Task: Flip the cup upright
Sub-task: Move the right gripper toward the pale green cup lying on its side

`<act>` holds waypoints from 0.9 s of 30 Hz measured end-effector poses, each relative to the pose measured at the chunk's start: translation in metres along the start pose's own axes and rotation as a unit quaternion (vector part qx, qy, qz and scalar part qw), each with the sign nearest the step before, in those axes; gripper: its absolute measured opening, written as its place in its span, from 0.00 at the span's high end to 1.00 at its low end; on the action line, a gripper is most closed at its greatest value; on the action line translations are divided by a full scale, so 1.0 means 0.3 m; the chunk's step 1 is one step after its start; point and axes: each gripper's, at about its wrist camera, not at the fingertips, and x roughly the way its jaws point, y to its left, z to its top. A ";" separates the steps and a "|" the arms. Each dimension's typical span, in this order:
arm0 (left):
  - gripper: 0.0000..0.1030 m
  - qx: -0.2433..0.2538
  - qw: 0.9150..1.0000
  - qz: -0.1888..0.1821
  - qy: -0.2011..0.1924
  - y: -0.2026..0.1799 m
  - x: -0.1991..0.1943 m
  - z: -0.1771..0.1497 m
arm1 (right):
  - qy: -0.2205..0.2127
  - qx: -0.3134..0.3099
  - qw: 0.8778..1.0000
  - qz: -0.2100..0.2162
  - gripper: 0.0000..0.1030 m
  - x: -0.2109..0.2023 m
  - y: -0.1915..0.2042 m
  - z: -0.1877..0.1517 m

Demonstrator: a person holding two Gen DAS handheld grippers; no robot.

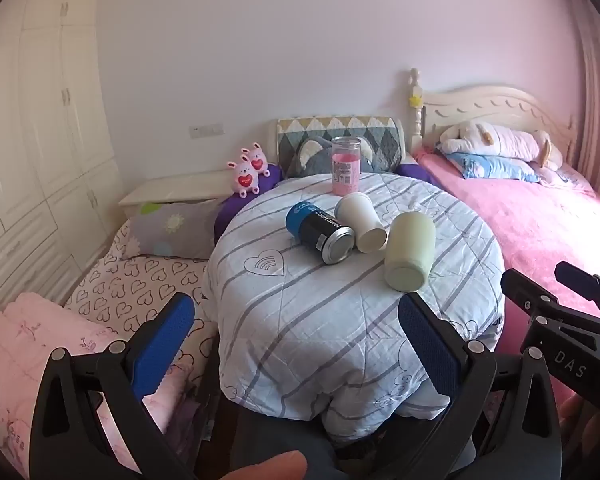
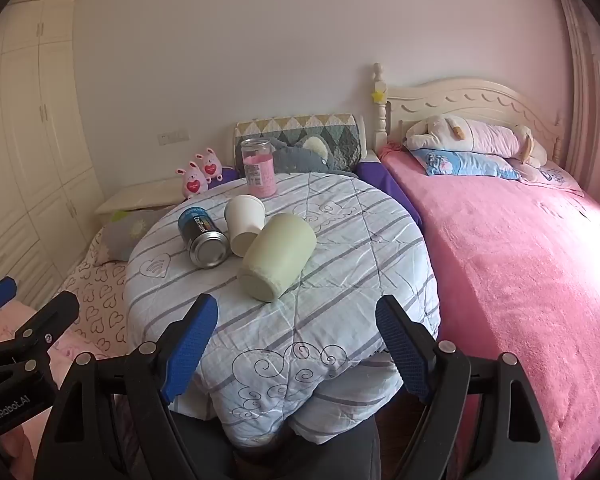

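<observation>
- A striped quilt (image 2: 340, 240) covers the round surface beside a pink bed (image 2: 520, 272).
- The green cup (image 2: 278, 256) lies tipped near its front edge, beside a white cup (image 2: 244, 222) and can (image 2: 202, 236).
- My left gripper (image 1: 296, 344) and right gripper (image 2: 296, 344) hang released, empty.

The mouth of the pale green ceramic cup (image 1: 410, 254) lying on its side faces away, so its inside is hidden in both views. The small print on the label of the far clear plastic jar with pink contents (image 1: 345, 165) is too small to read (likewise the can's). The striped quilt-covered round table (image 2: 340, 280) conceals its own legs.
</observation>
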 end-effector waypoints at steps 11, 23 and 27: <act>0.00 -0.003 1.000 0.000 -0.001 0.005 -0.001 0.000 | 0.001 -0.006 1.000 -0.003 0.20 -0.002 0.002 0.002; 0.00 0.000 1.000 -0.002 0.001 0.035 0.020 -0.013 | 0.022 0.008 1.000 0.003 0.20 0.046 0.002 -0.007; 0.00 0.002 1.000 0.000 0.007 0.046 0.094 -0.007 | 0.031 0.007 1.000 -0.002 0.20 0.075 0.026 0.004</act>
